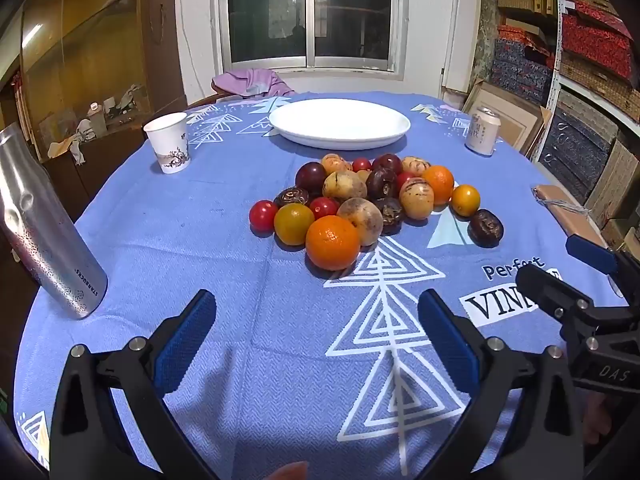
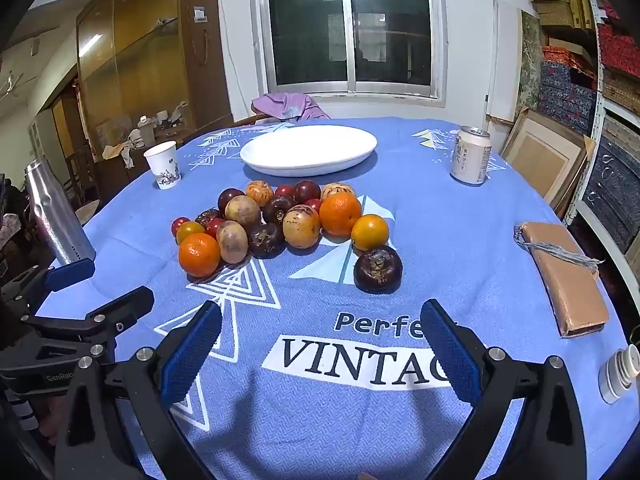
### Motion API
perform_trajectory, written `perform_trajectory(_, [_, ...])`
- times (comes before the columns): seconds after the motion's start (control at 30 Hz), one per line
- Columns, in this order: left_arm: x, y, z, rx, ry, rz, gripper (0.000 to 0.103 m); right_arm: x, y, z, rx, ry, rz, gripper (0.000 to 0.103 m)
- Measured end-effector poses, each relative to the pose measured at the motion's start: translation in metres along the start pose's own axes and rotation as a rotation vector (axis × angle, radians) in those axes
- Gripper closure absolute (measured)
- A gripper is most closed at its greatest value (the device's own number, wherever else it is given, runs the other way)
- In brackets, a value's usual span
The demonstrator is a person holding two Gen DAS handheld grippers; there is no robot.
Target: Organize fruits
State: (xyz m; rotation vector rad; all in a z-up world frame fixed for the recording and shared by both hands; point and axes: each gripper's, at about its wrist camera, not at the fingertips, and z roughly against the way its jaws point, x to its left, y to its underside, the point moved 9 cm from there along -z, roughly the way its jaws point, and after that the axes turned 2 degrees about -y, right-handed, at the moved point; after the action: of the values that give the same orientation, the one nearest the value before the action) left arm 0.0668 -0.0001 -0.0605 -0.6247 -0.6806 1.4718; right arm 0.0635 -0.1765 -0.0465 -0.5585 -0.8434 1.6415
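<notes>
Tilting down toward the fruit pile (image 1: 372,204), both grippers' jaws wide, empty.

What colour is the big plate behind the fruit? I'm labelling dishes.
Plain white, no pattern; the plate shows best in the left wrist view.

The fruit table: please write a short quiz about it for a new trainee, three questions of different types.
1. True or false: the white plate already holds fruit.
2. Which object stands right of the plate? A) paper cup B) drink can C) steel bottle
3. Fill in: the fruit lying alone, nearest the right gripper, is a dark ____.

Key: 1 false; 2 B; 3 mangosteen. Both the right gripper and the left gripper are open and hold nothing; the fruit pile is untouched.
</notes>
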Motion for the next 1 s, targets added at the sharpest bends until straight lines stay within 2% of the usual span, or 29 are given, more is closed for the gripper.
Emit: perform_trajectory(1.0, [-0.002, 0.0093, -0.0071, 0.03, 0.007, 0.016, 0.004, -0.0003, 0.0014, -0.0018, 0.003, -0.01, -0.015, 0.003])
